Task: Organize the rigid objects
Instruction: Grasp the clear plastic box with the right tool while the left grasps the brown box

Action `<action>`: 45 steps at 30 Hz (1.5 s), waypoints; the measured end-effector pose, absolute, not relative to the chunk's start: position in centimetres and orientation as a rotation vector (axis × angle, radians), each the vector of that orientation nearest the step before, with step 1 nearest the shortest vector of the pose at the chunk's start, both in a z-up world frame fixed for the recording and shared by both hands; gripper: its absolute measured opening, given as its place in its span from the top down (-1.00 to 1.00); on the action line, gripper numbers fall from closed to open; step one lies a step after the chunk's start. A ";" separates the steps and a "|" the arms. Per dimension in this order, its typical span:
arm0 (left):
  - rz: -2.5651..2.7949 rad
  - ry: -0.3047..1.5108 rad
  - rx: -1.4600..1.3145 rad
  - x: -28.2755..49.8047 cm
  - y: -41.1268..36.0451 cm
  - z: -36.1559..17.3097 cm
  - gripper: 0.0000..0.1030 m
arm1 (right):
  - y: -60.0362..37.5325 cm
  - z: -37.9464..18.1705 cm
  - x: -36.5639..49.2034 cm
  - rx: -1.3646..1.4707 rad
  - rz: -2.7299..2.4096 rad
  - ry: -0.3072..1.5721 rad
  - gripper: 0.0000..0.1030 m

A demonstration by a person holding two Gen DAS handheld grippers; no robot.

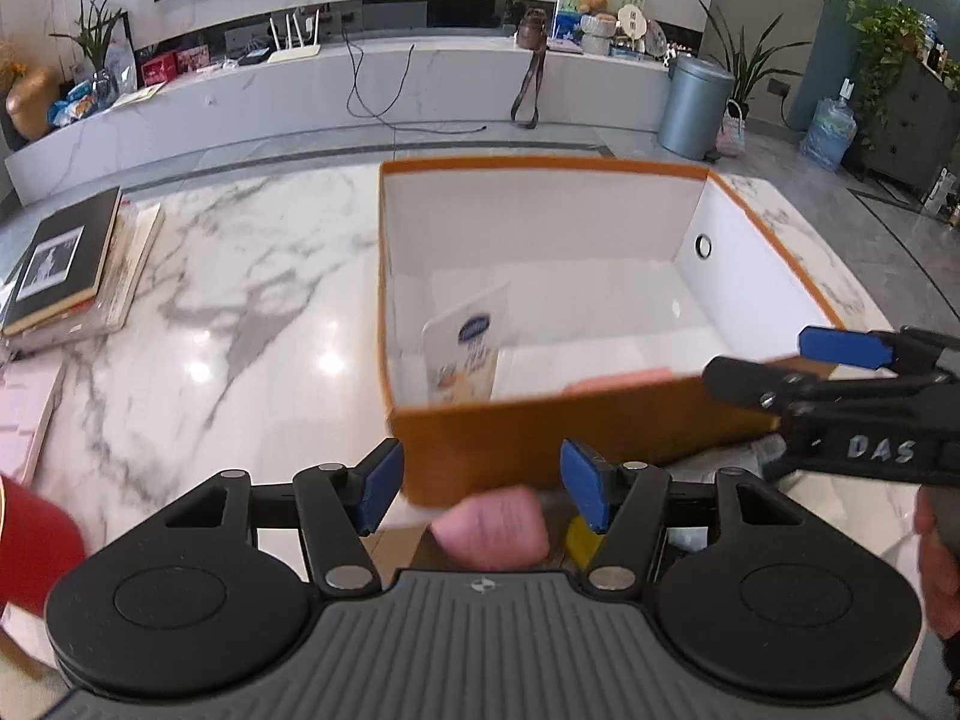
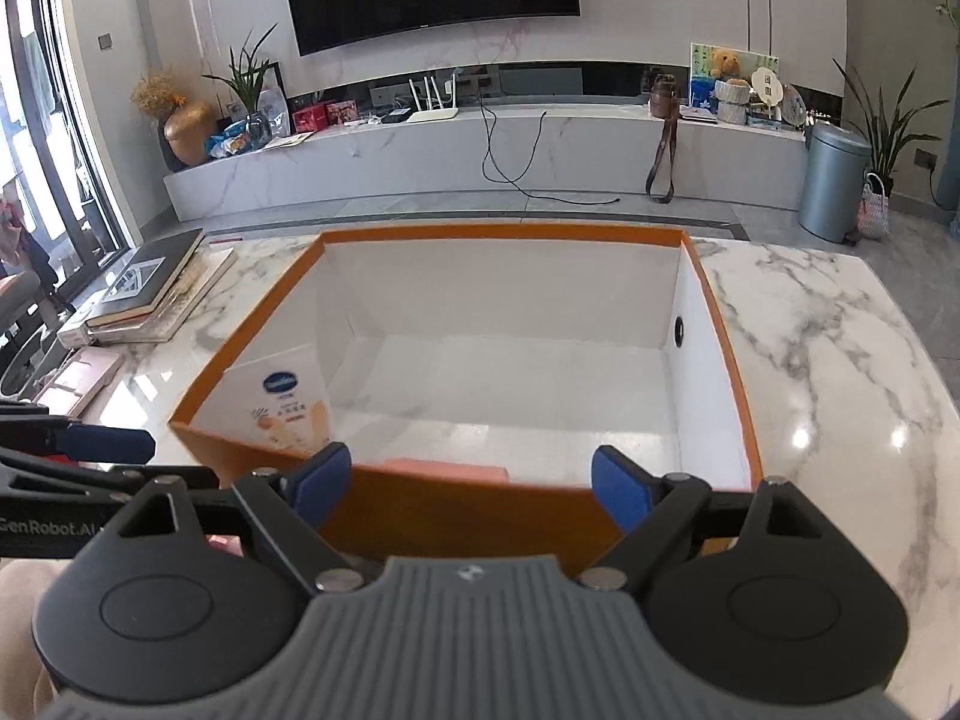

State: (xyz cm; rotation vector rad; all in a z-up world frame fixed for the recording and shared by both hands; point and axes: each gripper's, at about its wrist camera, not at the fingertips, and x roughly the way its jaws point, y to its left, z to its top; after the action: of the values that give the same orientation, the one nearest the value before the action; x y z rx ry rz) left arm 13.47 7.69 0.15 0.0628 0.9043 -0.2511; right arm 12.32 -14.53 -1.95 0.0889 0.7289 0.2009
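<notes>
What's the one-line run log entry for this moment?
left gripper: open, above pink item | right gripper: open, empty, at orange box near wall | in box: white carton, pink flat item

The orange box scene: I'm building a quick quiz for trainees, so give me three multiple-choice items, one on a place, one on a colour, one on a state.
1. Where is the white carton?
A inside the orange box, near its left wall
B on the books
C on the floor

2. What colour are the gripper pads?
A red
B blue
C green

3. How are the right gripper's jaws?
A shut on a carton
B shut, empty
C open, empty

Answers: 1 A, it stands within the walls; 2 B, blue pads show; 3 C, a wide gap holds nothing.
</notes>
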 end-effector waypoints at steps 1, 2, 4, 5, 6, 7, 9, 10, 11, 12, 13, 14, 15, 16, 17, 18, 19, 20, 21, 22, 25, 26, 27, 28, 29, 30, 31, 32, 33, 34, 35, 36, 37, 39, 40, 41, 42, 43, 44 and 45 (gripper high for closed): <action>-0.242 0.910 0.063 13.2 8.0 -0.1 -0.44 | -14.5 -1.9 12.0 0.095 0.203 0.727 -0.67; -0.235 0.914 0.065 12.9 8.1 -0.3 -0.45 | -14.6 -1.8 11.6 0.100 0.207 0.725 -0.67; -0.213 0.930 0.065 12.7 8.8 -0.8 -0.52 | -14.8 -1.8 11.2 0.105 0.210 0.730 -0.67; -0.200 0.939 0.063 12.6 9.2 -1.0 -0.54 | -14.9 -1.9 10.9 0.107 0.207 0.735 -0.67; -0.188 0.951 0.064 12.6 9.5 -1.2 -0.60 | -14.9 -2.1 10.7 0.106 0.203 0.745 -0.67; -0.178 0.967 0.069 12.6 9.9 -1.5 -0.66 | -15.0 -2.3 10.6 0.105 0.196 0.760 -0.67; -0.166 0.992 0.067 12.7 10.5 -2.1 -0.67 | -15.0 -2.9 10.6 0.108 0.178 0.792 -0.67; -0.159 1.005 0.060 12.7 10.7 -2.5 -0.68 | -15.0 -3.3 10.7 0.111 0.170 0.809 -0.68; -0.156 1.019 0.050 12.7 11.0 -2.9 -0.69 | -14.9 -3.7 10.8 0.112 0.166 0.828 -0.71; -0.155 1.037 0.034 12.8 11.2 -3.3 -0.70 | -14.7 -4.1 10.9 0.108 0.163 0.846 -0.74; -0.148 1.052 0.015 12.9 11.5 -3.7 -0.70 | -14.5 -4.5 10.9 0.099 0.162 0.859 -0.78; -0.142 1.063 0.001 13.0 11.8 -4.0 -0.70 | -14.3 -4.8 11.0 0.087 0.161 0.871 -0.79; -0.140 1.076 -0.012 13.1 12.0 -4.4 -0.70 | -14.2 -5.2 11.1 0.075 0.161 0.882 -0.79; -0.138 1.088 -0.025 13.2 12.2 -4.6 -0.70 | -14.0 -5.6 11.2 0.064 0.159 0.896 -0.79; -0.135 1.100 -0.040 13.3 12.3 -4.8 -0.70 | -14.0 -6.0 11.1 0.060 0.158 0.907 -0.79; -0.137 1.112 -0.054 13.5 12.5 -5.0 -0.70 | -13.9 -6.3 11.2 0.060 0.158 0.917 -0.79; -0.140 1.125 -0.065 13.7 12.6 -5.2 -0.70 | -14.0 -6.5 11.3 0.063 0.159 0.924 -0.79; -0.144 1.140 -0.074 14.0 12.7 -5.4 -0.70 | -14.0 -6.7 11.3 0.065 0.158 0.930 -0.79; -0.146 1.154 -0.079 14.2 12.8 -5.6 -0.70 | -14.0 -6.9 11.4 0.065 0.158 0.935 -0.79; -0.145 1.166 -0.081 14.4 12.8 -5.8 -0.69 | -13.9 -7.1 11.5 0.066 0.159 0.938 -0.79; -0.158 1.182 -0.077 14.6 12.6 -6.3 -0.60 | -13.8 -7.5 11.5 0.062 0.165 0.943 -0.78; -0.163 1.182 -0.078 14.6 12.6 -6.4 -0.58 | -13.8 -7.6 11.5 0.059 0.164 0.944 -0.77; -0.168 1.180 -0.078 14.5 12.6 -6.4 -0.55 | -13.8 -7.8 11.6 0.057 0.163 0.946 -0.76; -0.171 1.176 -0.076 14.4 12.5 -6.5 -0.53 | -13.8 -7.9 11.6 0.057 0.162 0.949 -0.73; -0.174 1.172 -0.073 14.4 12.4 -6.4 -0.52 | -13.8 -8.0 11.7 0.058 0.161 0.952 -0.69; -0.178 1.167 -0.070 14.3 12.4 -6.4 -0.47 | -13.8 -8.2 11.8 0.059 0.161 0.956 -0.68; -0.182 1.161 -0.063 14.2 12.2 -6.4 -0.45 | -13.7 -8.4 11.9 0.058 0.162 0.959 -0.65; -0.181 1.156 -0.055 14.2 12.1 -6.4 -0.45 | -13.7 -8.6 11.9 0.055 0.162 0.961 -0.62; -0.181 1.151 -0.045 14.1 11.9 -6.4 -0.45 | -13.6 -8.7 11.9 0.050 0.161 0.965 -0.60; -0.182 1.146 -0.035 14.0 11.8 -6.3 -0.44 | -13.6 -8.8 11.9 0.047 0.161 0.967 -0.58; -0.181 1.143 -0.030 14.0 11.7 -6.3 -0.44 | -13.5 -8.9 11.9 0.044 0.161 0.968 -0.57; -0.180 1.139 -0.027 14.0 11.7 -6.3 -0.43 | -13.5 -9.0 12.0 0.041 0.162 0.969 -0.56; -0.180 1.135 -0.029 13.9 11.7 -6.3 -0.41 | -13.4 -9.1 12.0 0.038 0.163 0.969 -0.49; -0.183 1.127 -0.037 13.8 11.8 -6.2 -0.37 | -13.4 -9.2 12.0 0.046 0.177 0.969 -0.38; -0.182 1.121 -0.044 13.7 11.9 -6.2 -0.34 | -13.4 -9.3 12.0 0.050 0.182 0.971 -0.25; -0.182 1.115 -0.050 13.7 11.9 -6.1 -0.32 | -13.4 -9.3 12.0 0.050 0.187 0.972 -0.04; -0.184 1.109 -0.058 13.6 12.0 -6.1 -0.28 | -13.3 -9.3 12.0 0.050 0.192 0.973 -0.03; -0.186 1.102 -0.066 13.5 12.1 -6.0 -0.24 | -13.3 -9.3 12.0 0.045 0.189 0.974 -0.03; -0.188 1.096 -0.072 13.5 12.1 -6.0 -0.23 | -13.3 -9.3 12.0 0.045 0.190 0.973 -0.03; -0.189 1.092 -0.076 13.4 12.1 -5.9 -0.20 | -13.3 -9.3 12.0 0.047 0.192 0.974 -0.03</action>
State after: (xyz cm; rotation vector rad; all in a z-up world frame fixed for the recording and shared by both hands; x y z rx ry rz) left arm 13.37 12.14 -5.91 -0.0764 1.0922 -0.1889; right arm 11.95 -13.30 -9.28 0.0467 0.9736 0.1917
